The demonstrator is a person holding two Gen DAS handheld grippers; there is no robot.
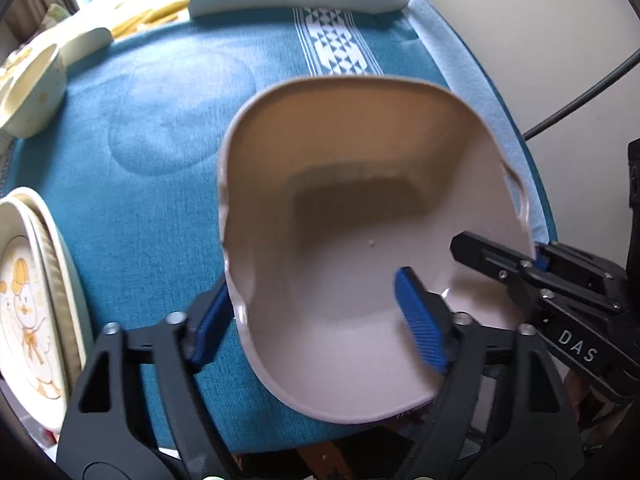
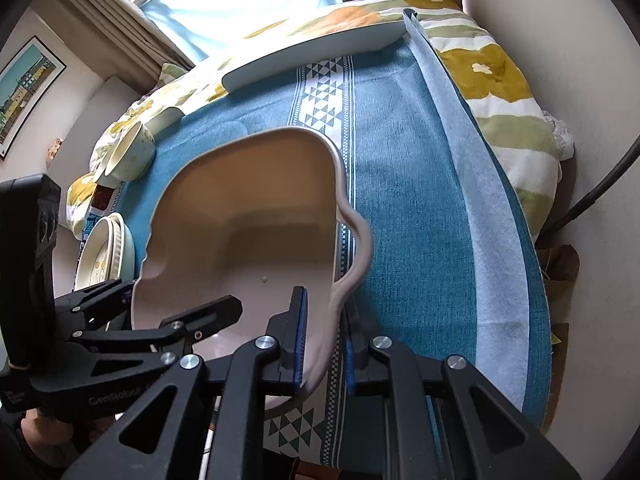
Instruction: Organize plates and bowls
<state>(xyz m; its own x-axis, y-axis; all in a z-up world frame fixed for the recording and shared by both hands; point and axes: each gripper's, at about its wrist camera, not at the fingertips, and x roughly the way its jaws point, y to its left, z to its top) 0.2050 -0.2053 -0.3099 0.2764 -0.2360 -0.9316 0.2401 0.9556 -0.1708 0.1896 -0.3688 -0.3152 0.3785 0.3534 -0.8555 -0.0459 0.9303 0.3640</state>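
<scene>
- Left wrist view: beige dish (image 1: 360, 208), squarish with rounded corners and wavy side rims, smooth and glossy, on teal cloth (image 1: 152, 128); long axis running near to far, flat well facing up.
- Left gripper (image 1: 320, 320) spread wide, straddling the near left rim; ribbed blue pads (image 1: 420, 320), one outside the rim, one inside, neither seen pressing on the wall.
- Right gripper (image 1: 532, 264) at right, pinched on the dish's right rim.
- Cream plates (image 1: 36, 300) stacked at near left, duck drawing on the top one; pale bowl (image 1: 32, 88) at far left; long white platter (image 1: 296, 0) along the far edge.
- Woven white triangle band (image 1: 336, 48) crossing the cloth near to far.
- Right wrist view: dish (image 2: 240, 216) at centre left, long axis again near to far, lobed handle on its right rim.
- Right gripper (image 2: 322, 344) narrow, clamped on that rim, one pad inside, one outside.
- Left gripper (image 2: 160, 308) at near left, jaws apart across the opposite rim.
- Floral yellow-green quilt (image 2: 500, 80) beyond the cloth.
</scene>
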